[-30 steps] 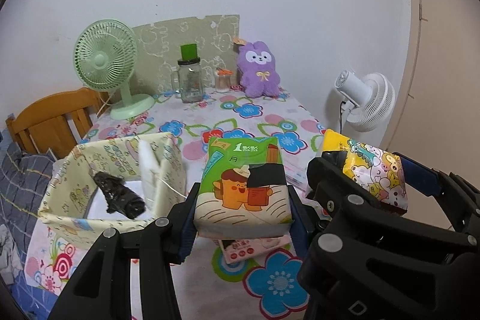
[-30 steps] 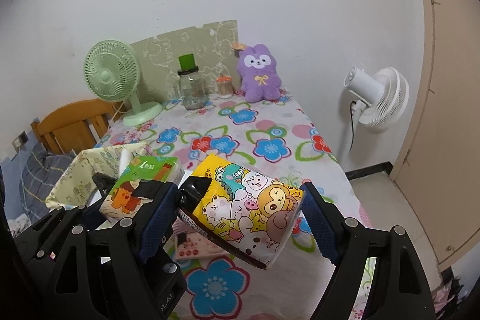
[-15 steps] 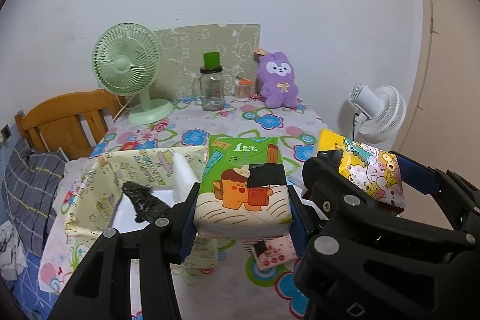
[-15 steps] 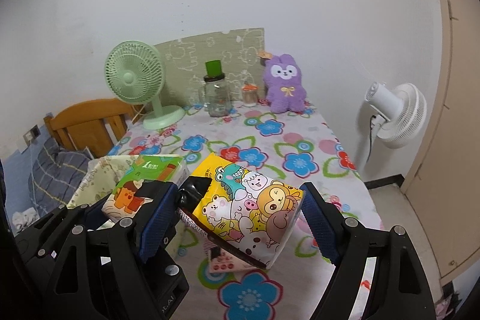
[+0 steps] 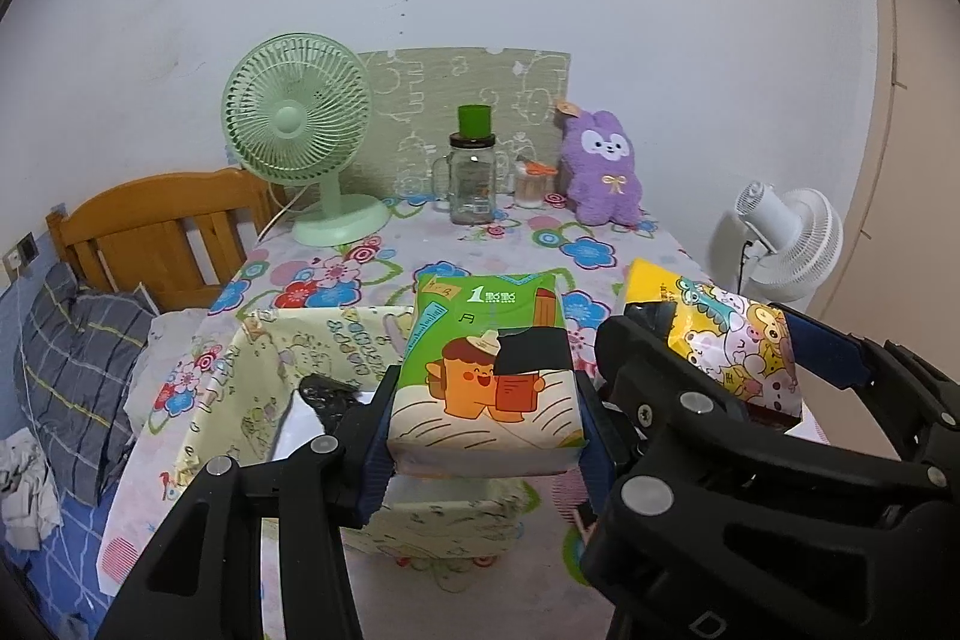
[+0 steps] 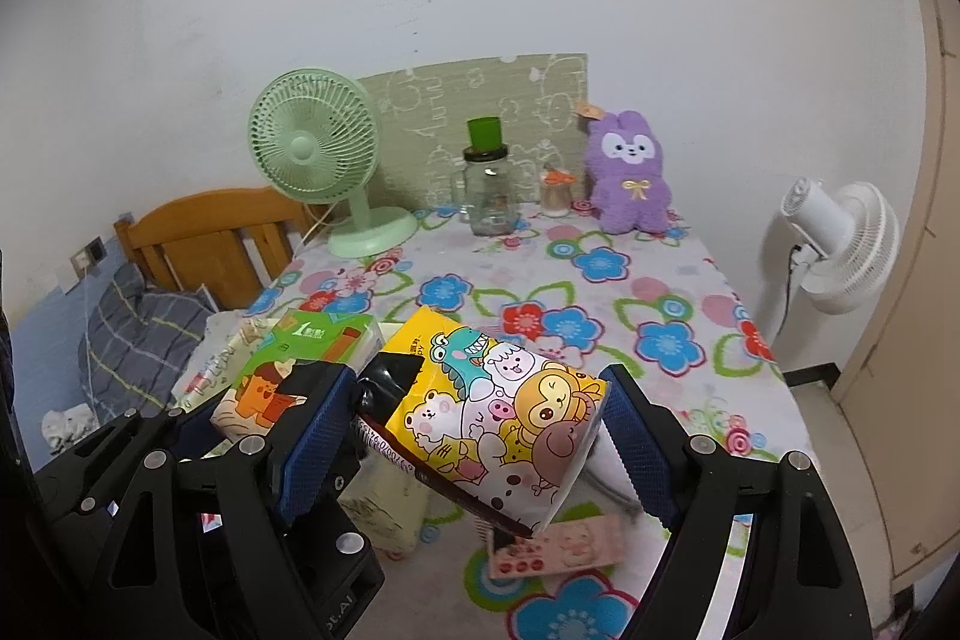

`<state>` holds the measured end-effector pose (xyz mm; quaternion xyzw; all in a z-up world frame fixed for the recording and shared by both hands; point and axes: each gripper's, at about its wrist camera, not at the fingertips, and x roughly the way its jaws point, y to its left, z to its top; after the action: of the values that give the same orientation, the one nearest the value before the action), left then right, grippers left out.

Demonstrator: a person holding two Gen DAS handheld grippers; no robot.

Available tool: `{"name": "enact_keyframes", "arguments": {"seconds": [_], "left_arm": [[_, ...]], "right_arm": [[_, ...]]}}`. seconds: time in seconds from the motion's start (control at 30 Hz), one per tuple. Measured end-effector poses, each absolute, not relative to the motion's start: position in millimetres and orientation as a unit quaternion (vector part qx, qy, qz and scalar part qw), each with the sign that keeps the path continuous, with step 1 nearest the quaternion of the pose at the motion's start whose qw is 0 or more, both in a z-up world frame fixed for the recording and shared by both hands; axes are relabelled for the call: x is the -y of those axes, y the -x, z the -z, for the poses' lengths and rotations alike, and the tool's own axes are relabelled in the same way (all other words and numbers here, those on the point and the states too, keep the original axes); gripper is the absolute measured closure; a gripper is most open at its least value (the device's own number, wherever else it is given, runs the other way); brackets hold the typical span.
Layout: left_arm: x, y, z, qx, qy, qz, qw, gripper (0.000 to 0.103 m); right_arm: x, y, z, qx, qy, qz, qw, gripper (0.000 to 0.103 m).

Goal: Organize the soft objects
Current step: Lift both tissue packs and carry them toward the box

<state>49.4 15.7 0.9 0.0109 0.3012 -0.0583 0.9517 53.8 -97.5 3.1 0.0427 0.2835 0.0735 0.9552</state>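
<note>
While the green tissue pack hangs above the fabric bin, pinched by the left gripper, and the yellow tissue pack sags in the right gripper, the two crowded side by side may collide, with clear worktop beyond.

You have two soft tissue packs in view: one green pack with an orange cartoon figure and one yellow pack printed with cartoon animals. You have two fans: one mint-green desk fan and one white fan. There is one purple plush rabbit, one clear glass jar with a green lid, one pale yellow fabric bin and one flat pink packet.
</note>
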Motion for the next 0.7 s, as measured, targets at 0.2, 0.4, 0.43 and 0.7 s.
{"name": "enact_keyframes", "arguments": {"seconds": [0.2,0.4,0.43,0.7], "left_arm": [[-32,-59,0,-0.303,-0.008,0.044,0.952,0.049],[-47,-69,6,-0.310,-0.007,0.033,0.950,0.049],[-50,-70,7,-0.311,-0.007,0.031,0.950,0.049],[-68,-82,19,-0.321,-0.010,0.017,0.947,0.049]], "right_arm": [[81,-67,0,-0.286,-0.040,-0.087,0.953,0.019],[65,-79,6,-0.293,-0.034,-0.098,0.950,0.019],[63,-81,6,-0.294,-0.034,-0.099,0.950,0.019],[41,-98,19,-0.310,-0.027,-0.111,0.944,0.019]]}}
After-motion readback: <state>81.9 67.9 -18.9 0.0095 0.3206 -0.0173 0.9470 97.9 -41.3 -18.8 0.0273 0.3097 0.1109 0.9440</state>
